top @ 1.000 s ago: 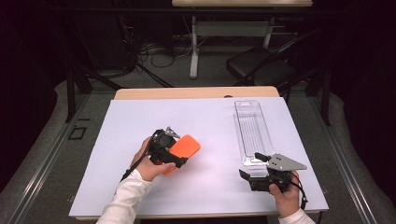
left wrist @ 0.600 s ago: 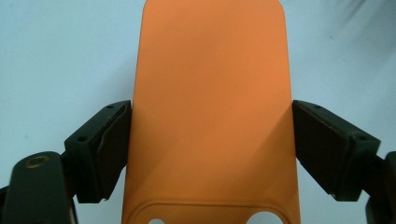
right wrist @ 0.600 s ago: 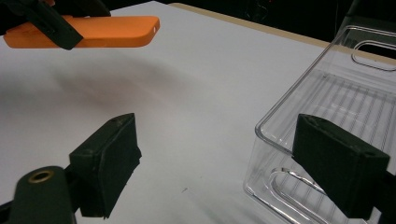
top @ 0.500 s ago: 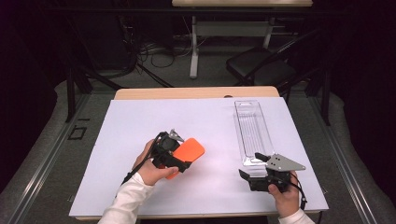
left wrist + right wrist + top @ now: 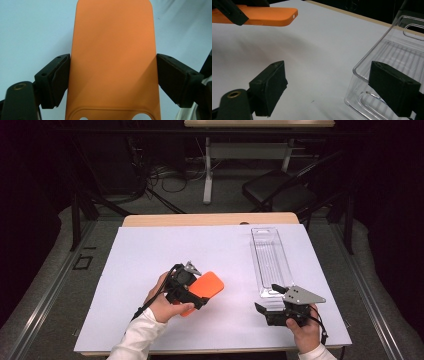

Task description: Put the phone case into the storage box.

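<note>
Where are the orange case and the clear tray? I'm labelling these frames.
orange case (image 5: pixel 112 57), left gripper view, middle of its flat back.
clear tray (image 5: pixel 270 256), high view, ribbed floor near its middle.

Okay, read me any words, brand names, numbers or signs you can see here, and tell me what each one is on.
None can be read: the orange phone case in the left gripper is plain.
The clear plastic tray shows only moulded ridges.
The white table cover is unmarked.

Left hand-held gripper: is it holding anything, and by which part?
Yes. The left hand-held gripper holds the orange phone case by its two long side edges near the camera-cutout end, lifted off the white table cover.
</note>
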A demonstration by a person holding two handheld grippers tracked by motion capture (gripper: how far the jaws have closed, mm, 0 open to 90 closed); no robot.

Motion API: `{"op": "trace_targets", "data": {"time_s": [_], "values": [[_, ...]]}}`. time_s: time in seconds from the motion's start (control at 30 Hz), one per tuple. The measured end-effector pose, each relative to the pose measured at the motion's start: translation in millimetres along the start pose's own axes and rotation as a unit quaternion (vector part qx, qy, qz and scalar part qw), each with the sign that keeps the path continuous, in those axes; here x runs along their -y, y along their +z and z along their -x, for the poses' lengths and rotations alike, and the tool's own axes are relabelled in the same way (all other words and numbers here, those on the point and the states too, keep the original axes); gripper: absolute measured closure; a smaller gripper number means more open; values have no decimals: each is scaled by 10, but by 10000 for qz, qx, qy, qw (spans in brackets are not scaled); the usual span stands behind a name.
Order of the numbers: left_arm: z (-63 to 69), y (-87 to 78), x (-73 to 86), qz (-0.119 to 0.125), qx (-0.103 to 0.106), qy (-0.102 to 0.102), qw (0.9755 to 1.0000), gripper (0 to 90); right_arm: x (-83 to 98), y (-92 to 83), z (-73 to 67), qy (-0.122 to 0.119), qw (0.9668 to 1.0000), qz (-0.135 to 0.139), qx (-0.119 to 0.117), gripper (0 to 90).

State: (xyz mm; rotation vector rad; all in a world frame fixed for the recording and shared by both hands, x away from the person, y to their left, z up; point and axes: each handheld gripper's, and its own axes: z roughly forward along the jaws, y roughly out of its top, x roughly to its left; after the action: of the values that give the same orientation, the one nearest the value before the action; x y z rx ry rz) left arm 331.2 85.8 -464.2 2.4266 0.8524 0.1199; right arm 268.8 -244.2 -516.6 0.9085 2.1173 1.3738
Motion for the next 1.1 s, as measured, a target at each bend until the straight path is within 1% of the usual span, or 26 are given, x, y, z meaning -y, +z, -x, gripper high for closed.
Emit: {"op": "trace_targets", "data": {"time_s": [0.17,0.4,0.53,0.63,0.73,0.83,0.93,1.03,1.1], "values": [[47,10,-11,-15,42,63,10000,159,-13,-2,-25,-57,9999,-6,-91,140],[111,15,-27,-85,68,121,9999,159,-40,-13,-79,-212,9998,21,-59,138],[171,12,-42,-90,127,156,9998,159,-50,-3,-96,-173,9997,-5,-161,134],[212,15,-52,-103,171,204,9996,159,-68,7,-106,29,9993,-39,-383,106],[244,23,-59,-124,206,250,9994,160,-83,17,-128,50,9990,-71,-431,100],[272,39,-64,-136,217,248,9994,159,-98,30,-165,52,9986,-146,-510,98],[286,44,-68,-139,222,257,9993,159,-106,58,-225,-34,9980,-254,-570,98],[298,30,-72,-118,249,267,9993,159,-120,77,-300,-319,9977,-303,-516,97],[307,17,-75,-109,273,266,9992,160,-139,92,-350,-512,9965,-401,-517,73]]}}
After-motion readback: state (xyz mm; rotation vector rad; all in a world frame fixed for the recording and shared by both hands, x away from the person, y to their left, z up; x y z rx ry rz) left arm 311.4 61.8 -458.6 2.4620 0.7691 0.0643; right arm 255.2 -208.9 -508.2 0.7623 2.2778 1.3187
